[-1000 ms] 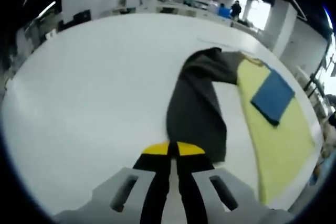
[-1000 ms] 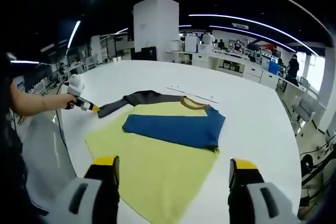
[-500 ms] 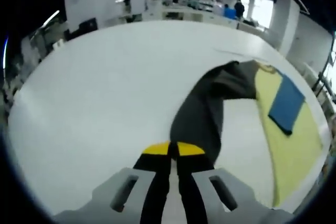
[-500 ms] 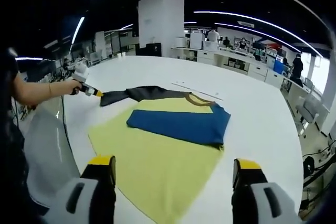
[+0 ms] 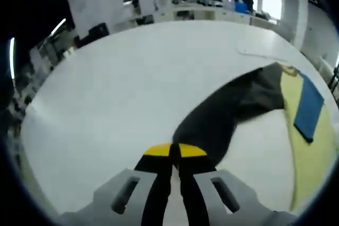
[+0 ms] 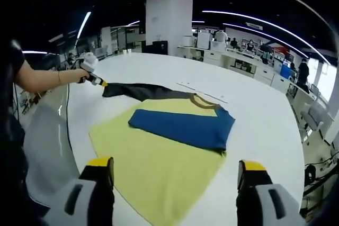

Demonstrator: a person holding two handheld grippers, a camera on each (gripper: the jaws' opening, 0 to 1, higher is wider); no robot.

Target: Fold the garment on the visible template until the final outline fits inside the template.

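The garment lies on the wide white desk in the middle of the right gripper view: a blue body folded into a long band, with a brownish collar at its upper edge and a dark grey sleeve running out toward the upper left of the frame. Under it is the yellow template — a flat sheet spreading from the centre down to the bottom of the frame, larger than the blue band resting on it. The sleeve reaches past the template's upper left edge, its tip pinched by the left gripper, which a person's hand holds at the upper left. In the left gripper view, that gripper rises from the bottom centre with its yellow-tipped jaws pressed together on the sleeve's end; the grey fabric stretches up to the right, taut and slightly twisted, to the blue body and the template at the right edge. The right gripper sits at the bottom of its own view, jaws spread wide apart, above the template's near part and holding nothing.
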